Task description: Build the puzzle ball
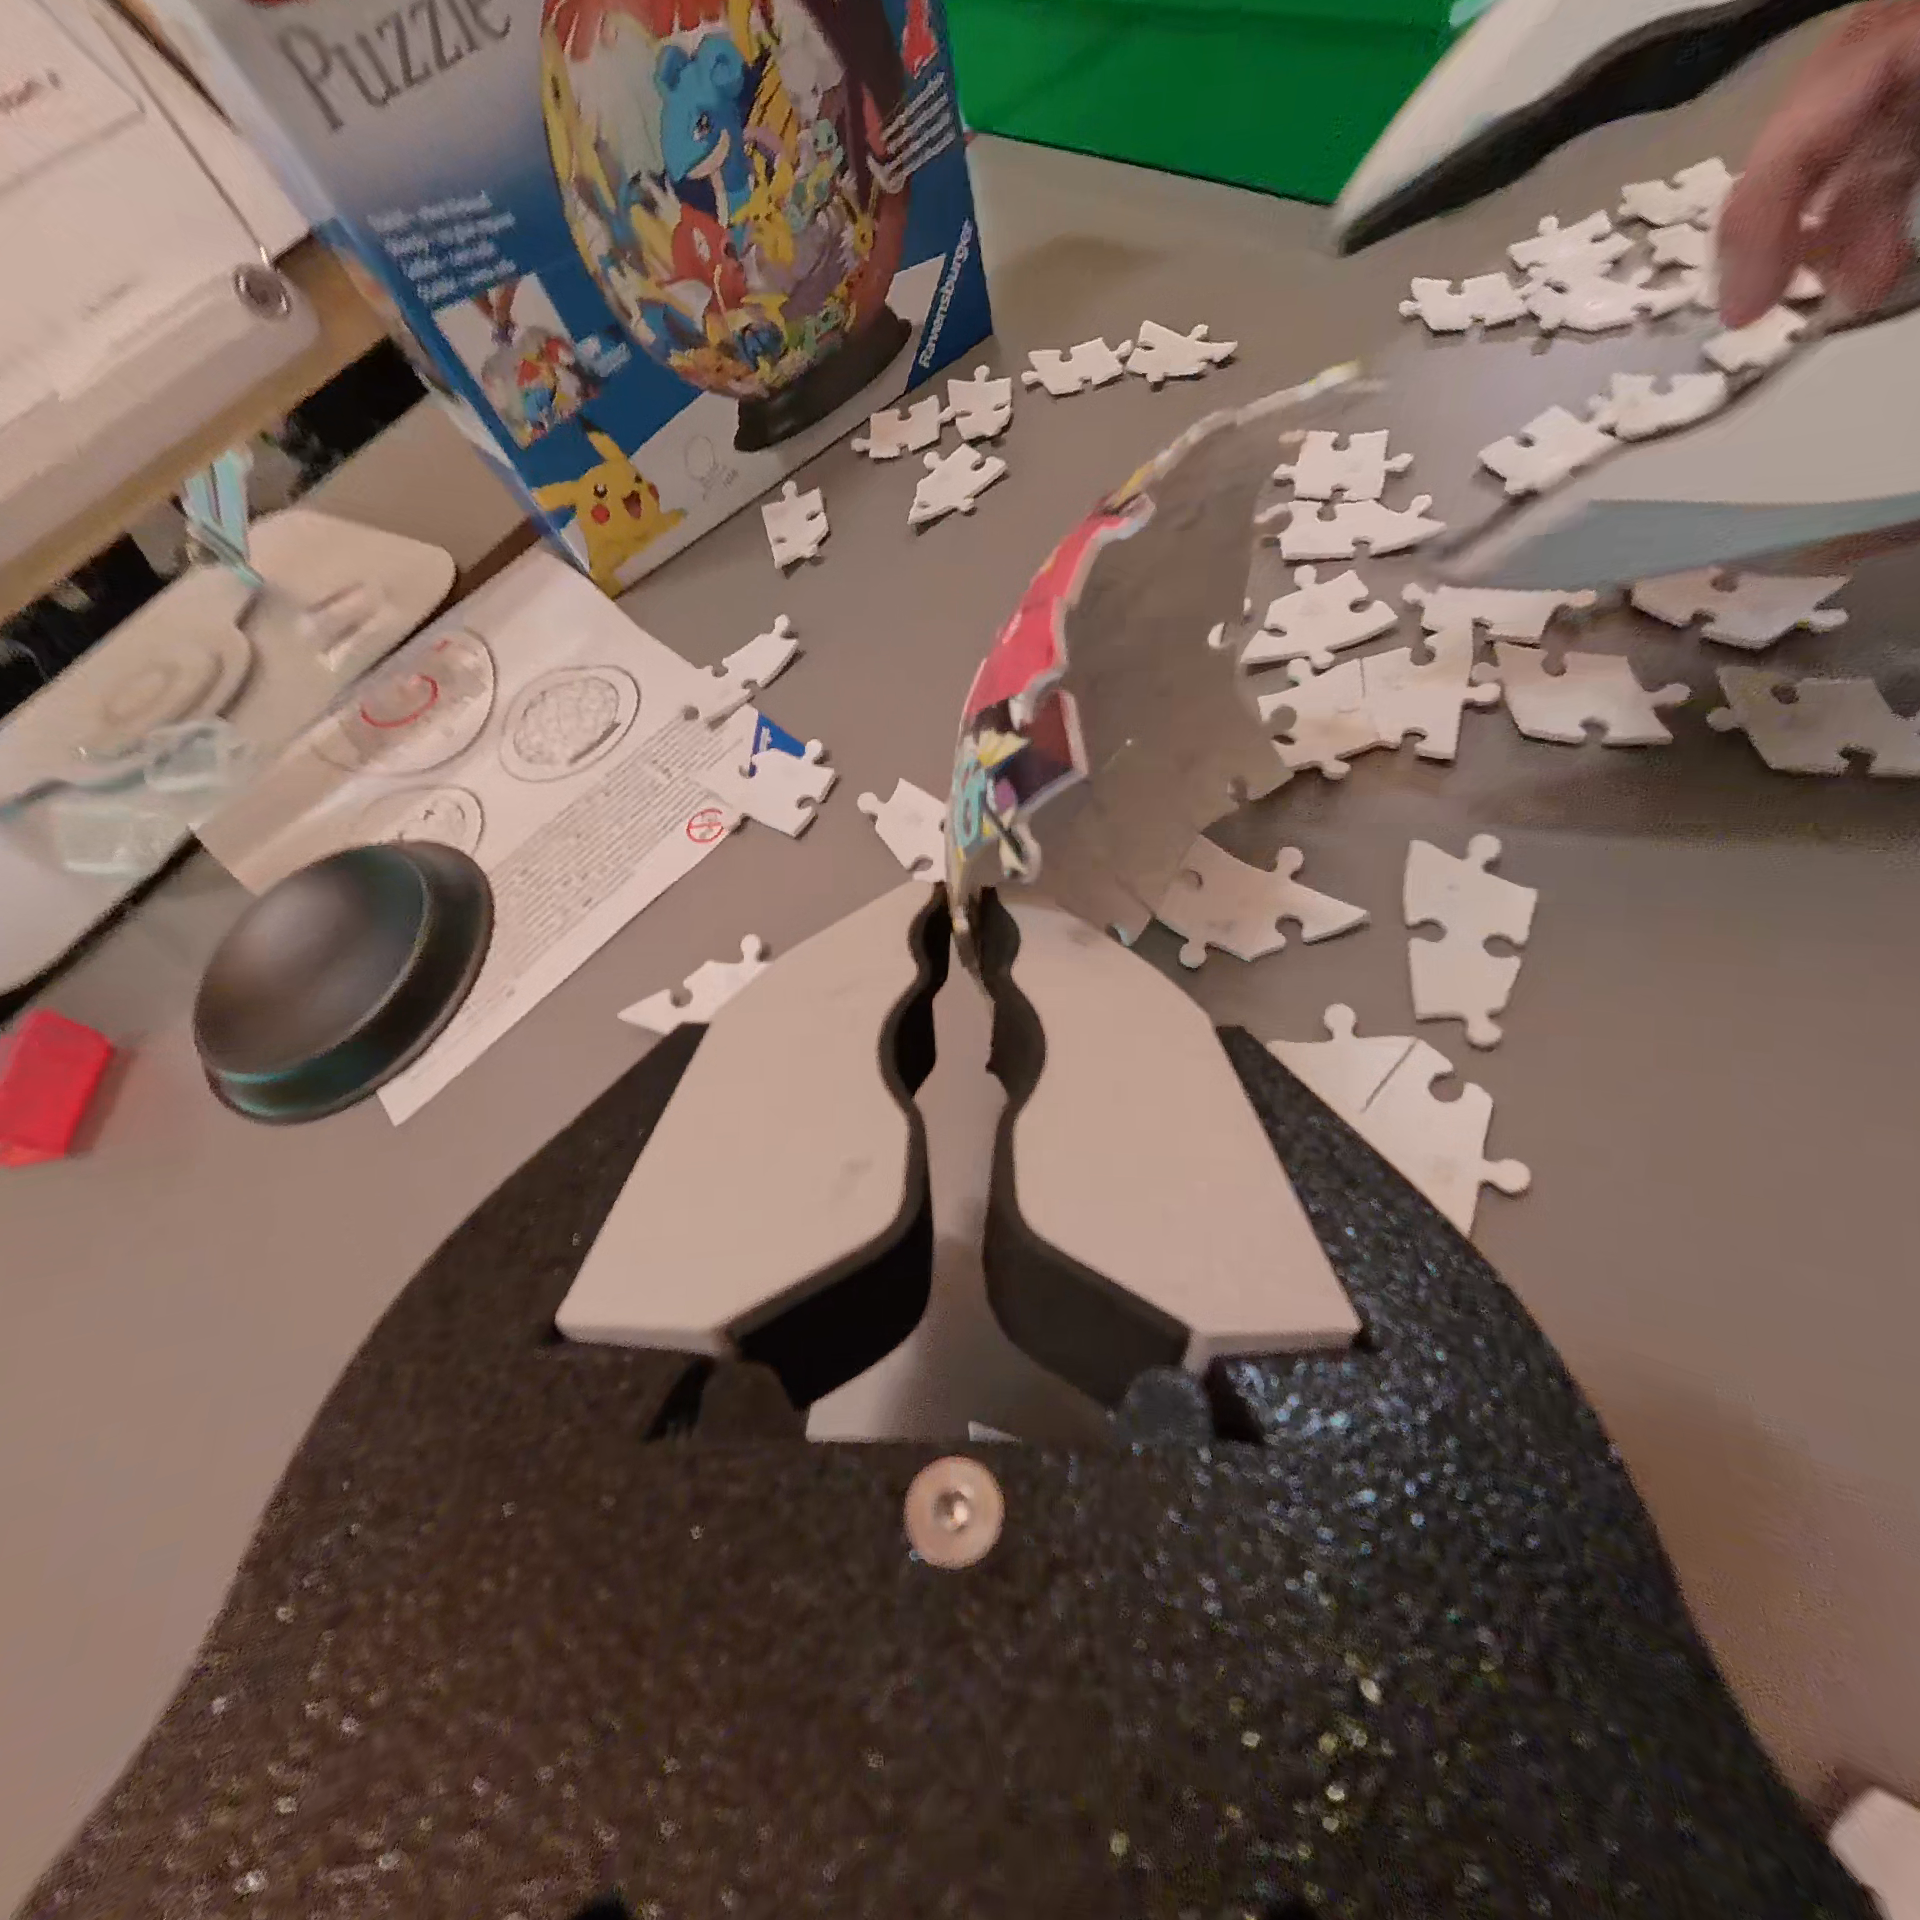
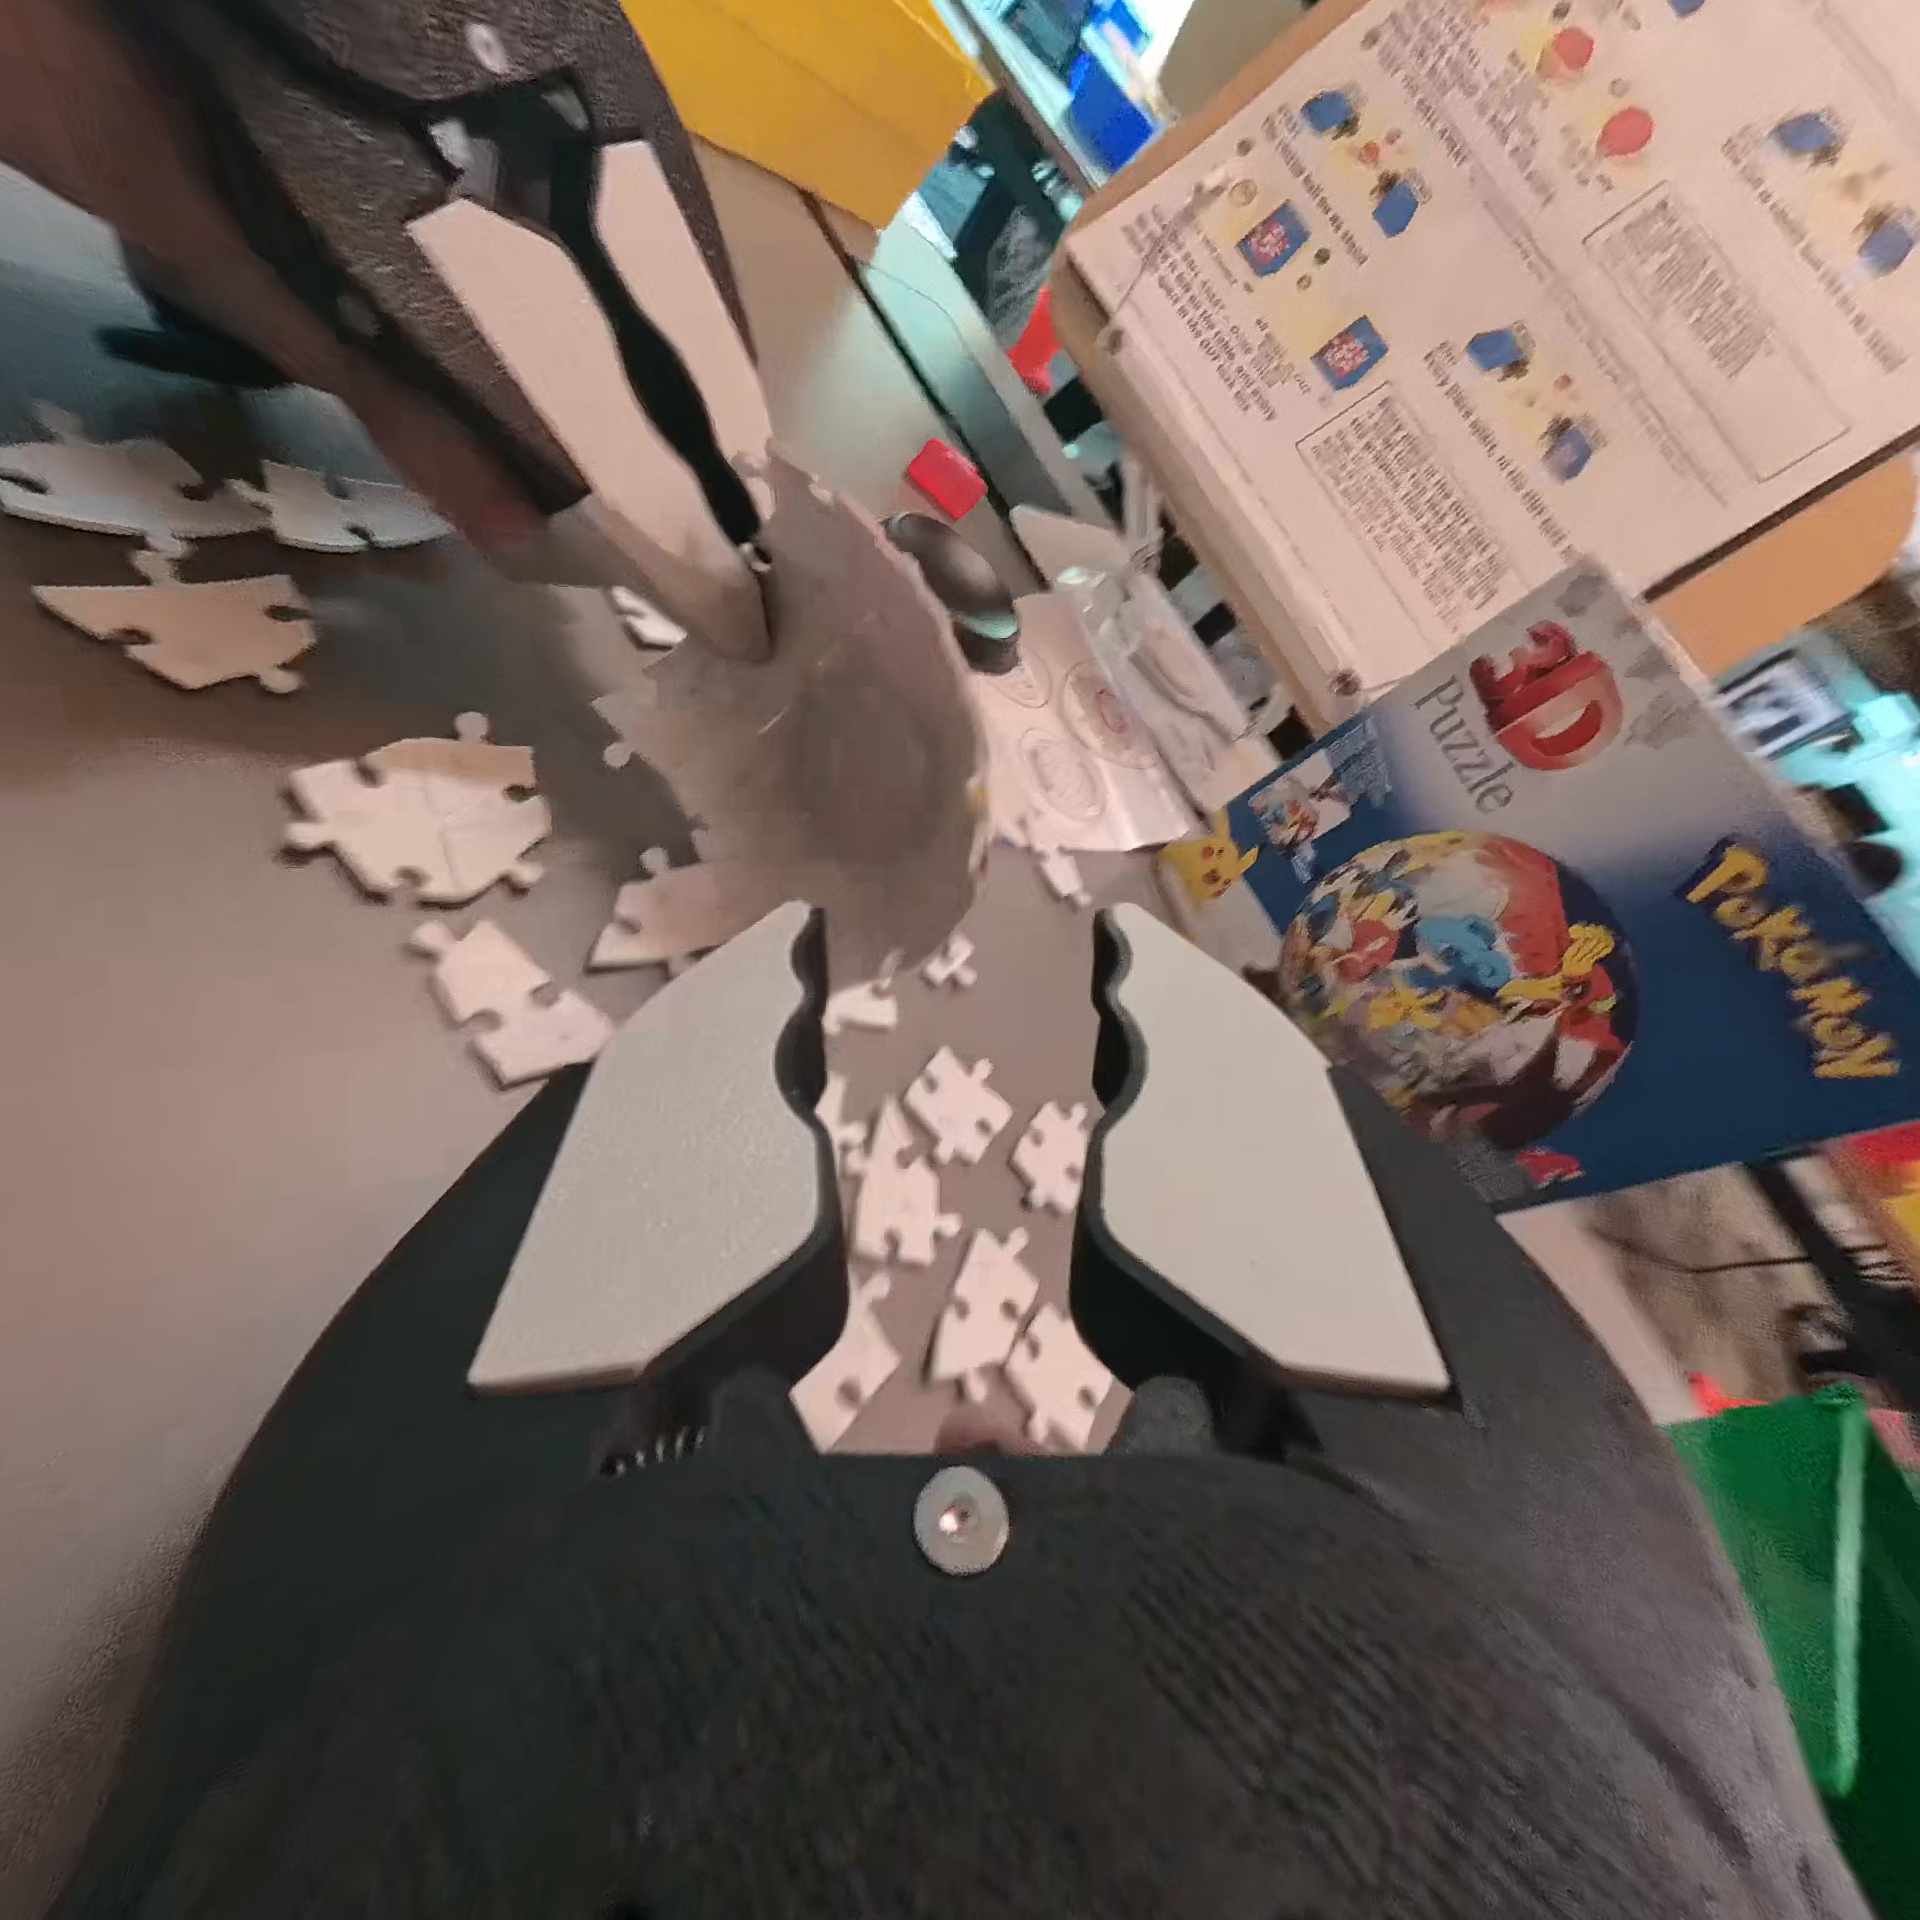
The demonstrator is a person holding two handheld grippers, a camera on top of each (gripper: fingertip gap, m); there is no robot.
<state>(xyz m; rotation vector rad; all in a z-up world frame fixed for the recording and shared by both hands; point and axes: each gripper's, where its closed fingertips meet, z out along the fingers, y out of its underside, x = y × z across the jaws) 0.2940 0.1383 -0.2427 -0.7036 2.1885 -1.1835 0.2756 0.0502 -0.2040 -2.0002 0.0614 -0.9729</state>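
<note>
Puzzle shell (image 1: 1132, 665), curved and part-assembled, stands at 12 o'clock from the left gripper (image 1: 966, 920), whose fingers pinch its lower edge above the grey table (image 1: 1662, 987). Loose white pieces (image 1: 1351, 644) lie at 2 o'clock. The right gripper (image 2: 956, 935) has spread fingers, holding nothing.

Your left claw (image 1: 961, 914): smooth matt grey finger plates, black rubbery wavy pads, pinched on curved puzzle shell (image 1: 1132, 665), glossy print outside, dull grey card inside. Claw body (image 1: 935, 1714): rough black speckled plastic, bright metal screw (image 1: 953, 1510). Bench (image 1: 208, 1351): matt grey, smooth. Loose pieces (image 1: 1465, 935) right of claw: white matt card. Left of claw: dark satin plastic stand (image 1: 332, 987) on thin printed paper sheet (image 1: 582, 790). Ahead: glossy cardboard box (image 1: 665, 260).
</note>
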